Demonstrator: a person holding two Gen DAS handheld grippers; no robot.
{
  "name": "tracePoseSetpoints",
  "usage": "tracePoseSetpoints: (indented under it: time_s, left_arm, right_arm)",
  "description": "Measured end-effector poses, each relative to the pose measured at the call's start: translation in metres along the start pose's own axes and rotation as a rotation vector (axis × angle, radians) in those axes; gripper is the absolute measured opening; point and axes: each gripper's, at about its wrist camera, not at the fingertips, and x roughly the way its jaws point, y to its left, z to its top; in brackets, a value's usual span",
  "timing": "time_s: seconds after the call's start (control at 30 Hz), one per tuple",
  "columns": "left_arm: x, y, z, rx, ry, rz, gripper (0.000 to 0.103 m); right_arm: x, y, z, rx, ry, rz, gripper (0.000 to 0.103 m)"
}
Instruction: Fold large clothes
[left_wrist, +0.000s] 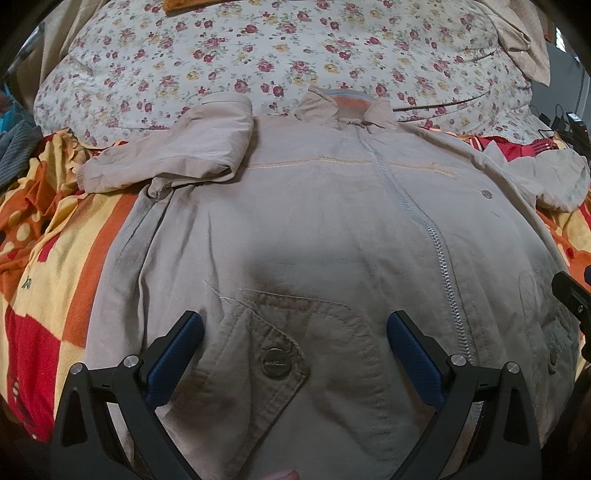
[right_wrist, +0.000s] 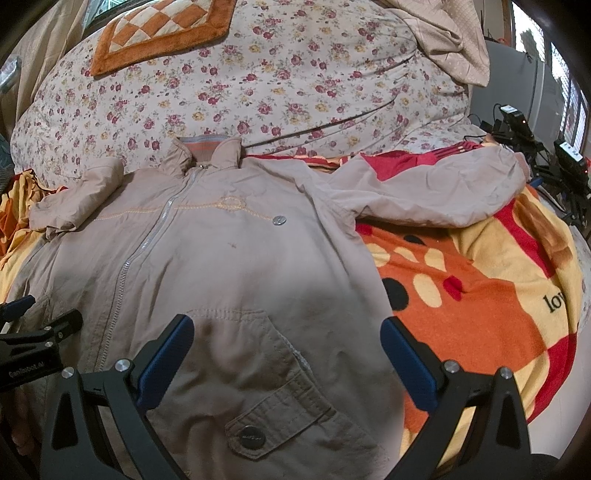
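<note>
Left wrist view: left gripper (left_wrist: 294, 334) spread wide, empty, above pocket.
Right gripper (right_wrist: 287, 341): likewise released, over other pocket.
Advice: pinch hem corners evenly, fold toward collar.
Beige zip-front cotton jacket (right_wrist: 207, 266): flat, face-up on orange patterned blanket (right_wrist: 480, 295), sleeves rumpled outward.

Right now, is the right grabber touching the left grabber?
Apart. In the right wrist view the right gripper hangs open over the jacket, and the left gripper sits off to its side with jacket fabric showing between them.
</note>
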Motion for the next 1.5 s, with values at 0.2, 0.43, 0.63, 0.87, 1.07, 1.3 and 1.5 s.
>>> tracePoseSetpoints:
  time_s: [0.2,0.43,0.63,0.87,1.07,1.3,1.5]
  left_arm:
    - [0.002,0.006,0.003,-0.01,-0.004,0.026,0.092]
    - [-0.002,0.034,0.035,-0.049,-0.026,0.099,0.092]
    - [0.008,0.09,0.094,-0.085,-0.032,0.138,0.092]
    - [0.049,0.158,0.121,-0.208,-0.007,0.204,0.092]
    - [0.065,0.18,0.115,-0.295,0.048,0.19,0.092]
    - [0.044,0.192,0.119,-0.356,-0.065,0.102,0.094]
    - [0.043,0.2,0.12,-0.393,-0.05,0.064,0.094]
  right_arm:
    - [-0.003,-0.002,0.017,-0.024,-0.028,0.017,0.102]
    - [0.024,0.012,0.064,-0.199,0.032,0.114,0.102]
    - [0.058,0.022,0.047,-0.122,0.152,0.202,0.102]
    - [0.068,0.028,0.036,-0.131,0.167,0.179,0.102]
    - [0.079,0.031,0.03,-0.141,0.188,0.157,0.102]
    - [0.08,0.031,0.027,-0.149,0.169,0.151,0.103]
    - [0.081,0.032,0.026,-0.152,0.158,0.147,0.103]
